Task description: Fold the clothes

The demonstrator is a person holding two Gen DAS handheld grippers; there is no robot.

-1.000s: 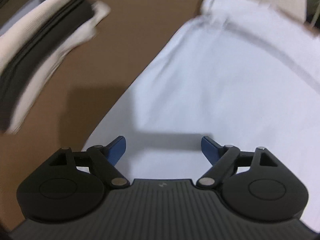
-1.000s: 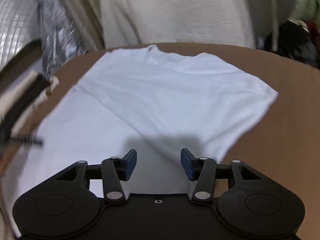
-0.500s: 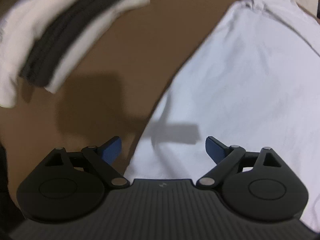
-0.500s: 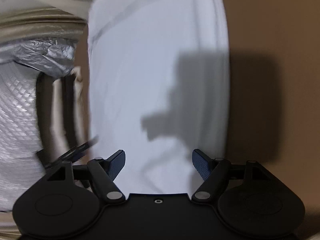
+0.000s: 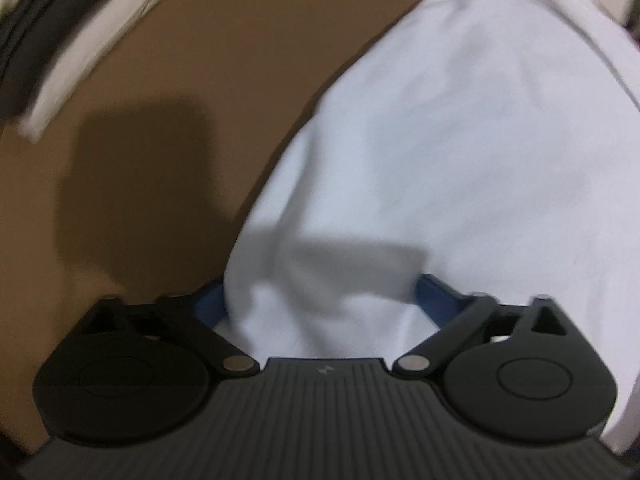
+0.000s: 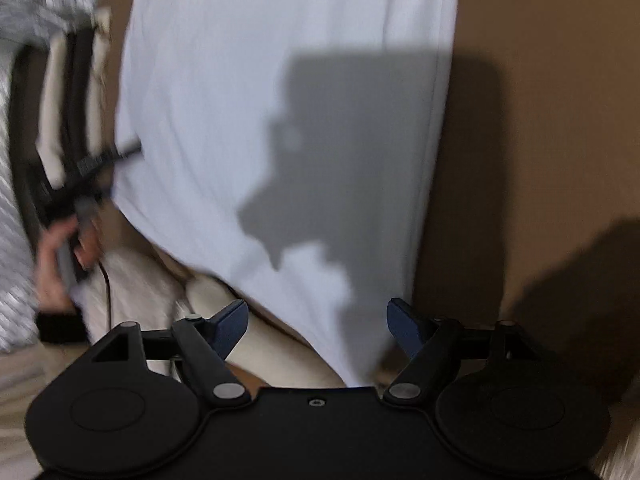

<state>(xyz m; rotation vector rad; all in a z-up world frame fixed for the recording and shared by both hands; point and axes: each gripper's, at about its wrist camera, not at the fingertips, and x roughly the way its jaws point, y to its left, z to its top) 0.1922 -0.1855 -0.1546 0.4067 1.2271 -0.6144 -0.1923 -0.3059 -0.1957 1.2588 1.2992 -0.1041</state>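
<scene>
A white garment (image 5: 460, 140) lies spread on the brown table (image 5: 240, 60). My left gripper (image 5: 322, 300) points steeply down at its near left corner. Its jaws are closing, and the cloth bunches up between the blue pads (image 5: 434, 292) without being pinched. In the right wrist view the same garment (image 6: 260, 100) runs away from me. My right gripper (image 6: 318, 320) hovers over the near corner with its jaws opening, the cloth's tip between them and untouched. A hand (image 6: 60, 252) holds the left gripper (image 6: 116, 156) at the garment's left edge.
A stack of folded beige and dark clothes (image 5: 60, 40) sits on the table left of the garment, also seen as a stack (image 6: 68, 92) in the right wrist view. Crinkled silver material (image 6: 24, 20) lies beyond it. Light fabric (image 6: 140, 292) shows below the table's near edge.
My left gripper slid left and sank onto the garment's corner, which now bunches between its jaws. My right gripper rolled, swung to the near right corner, and its jaws widened.
</scene>
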